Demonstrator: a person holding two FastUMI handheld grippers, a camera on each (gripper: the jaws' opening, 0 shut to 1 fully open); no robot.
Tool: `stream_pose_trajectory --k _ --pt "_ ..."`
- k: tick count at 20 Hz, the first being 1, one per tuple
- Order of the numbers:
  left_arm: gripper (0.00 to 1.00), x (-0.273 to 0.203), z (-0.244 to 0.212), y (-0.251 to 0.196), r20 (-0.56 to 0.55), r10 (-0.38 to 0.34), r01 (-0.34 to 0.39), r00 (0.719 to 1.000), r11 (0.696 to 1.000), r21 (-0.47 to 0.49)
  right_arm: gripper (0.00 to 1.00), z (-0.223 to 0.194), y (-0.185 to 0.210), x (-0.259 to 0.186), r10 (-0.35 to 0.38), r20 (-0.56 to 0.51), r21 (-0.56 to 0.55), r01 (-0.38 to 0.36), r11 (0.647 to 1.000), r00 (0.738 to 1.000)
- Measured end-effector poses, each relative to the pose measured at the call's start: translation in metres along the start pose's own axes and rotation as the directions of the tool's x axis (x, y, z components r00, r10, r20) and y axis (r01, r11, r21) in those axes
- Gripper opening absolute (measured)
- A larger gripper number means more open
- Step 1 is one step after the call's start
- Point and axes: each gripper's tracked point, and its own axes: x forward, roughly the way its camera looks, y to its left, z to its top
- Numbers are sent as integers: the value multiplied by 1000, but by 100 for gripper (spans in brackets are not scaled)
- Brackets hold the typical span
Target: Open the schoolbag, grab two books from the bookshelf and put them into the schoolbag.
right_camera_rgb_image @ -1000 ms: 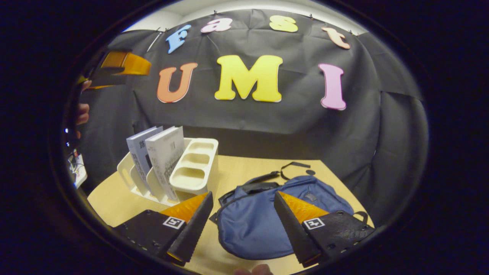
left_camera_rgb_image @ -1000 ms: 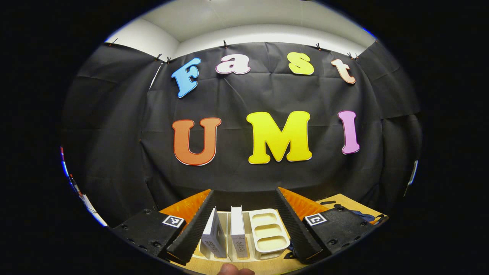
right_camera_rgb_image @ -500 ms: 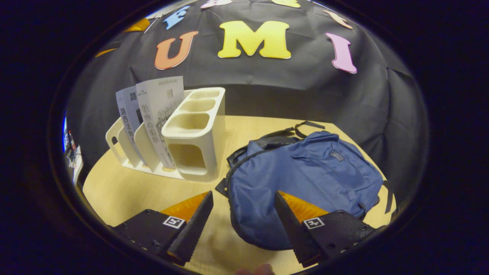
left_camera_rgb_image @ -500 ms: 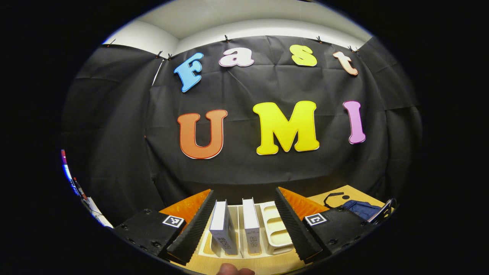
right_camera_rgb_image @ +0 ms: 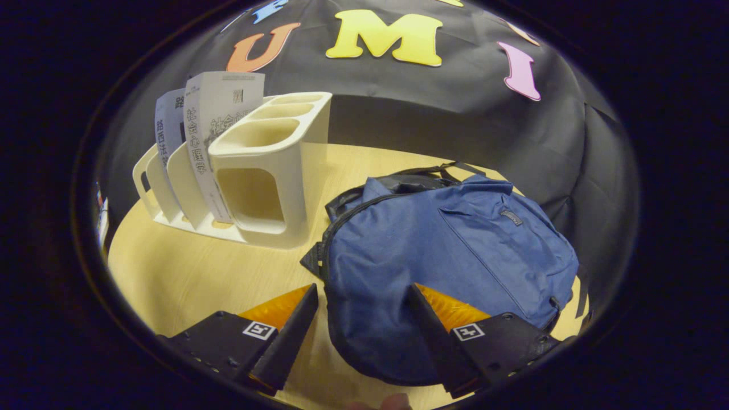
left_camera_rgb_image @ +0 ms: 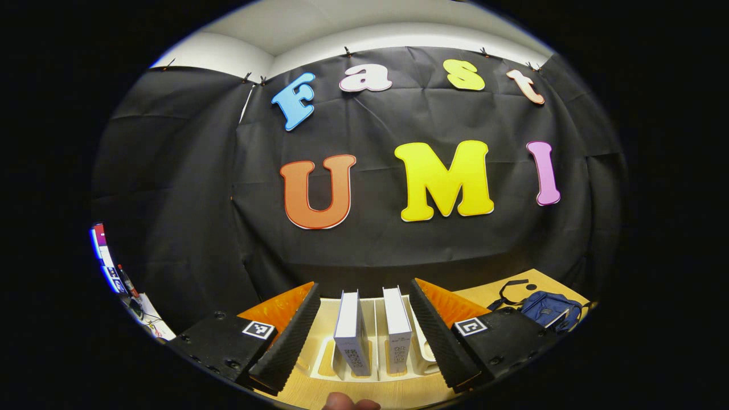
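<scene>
In the left gripper view, black cloth drapes the booth under a white ceiling; the left gripper [left_camera_rgb_image: 363, 336] is spread before two upright books [left_camera_rgb_image: 353, 336] in a cream bookshelf [left_camera_rgb_image: 324, 356]. In the right gripper view, the spread right gripper [right_camera_rgb_image: 363, 336] hovers over a blue schoolbag [right_camera_rgb_image: 433, 256] lying closed on the light wooden table [right_camera_rgb_image: 188, 279], beside the bookshelf.

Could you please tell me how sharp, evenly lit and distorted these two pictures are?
Left gripper view: sharp, evenly lit; the fisheye bows the wall cloth, and the two white upright books sit small between the open left gripper fingers. Right gripper view: dimmer toward the rim, slightly soft; the cream plastic bookshelf bulges and leans, the blue fabric schoolbag is free of glare, and the right gripper is open.
</scene>
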Motion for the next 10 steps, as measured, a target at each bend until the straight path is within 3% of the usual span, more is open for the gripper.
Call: stream_pose_trajectory --k 3,5,8,10 --pt "98 4 -2 2 -11 23 -23 1000 1000 -8 98 -6 -7 3 -8 -19 2 8 1000 1000" --pt "98 5 1 4 -2 33 -33 999 999 -9 94 -6 -11 3 -10 -23 -5 10 1000 1000" --pt "98 5 2 5 6 39 -39 999 999 -17 72 -5 -15 2 -14 -44 -3 14 1000 999" --pt "98 3 3 6 3 43 -43 999 999 -32 36 0 -14 -3 -6 -44 -4 6 1000 999"
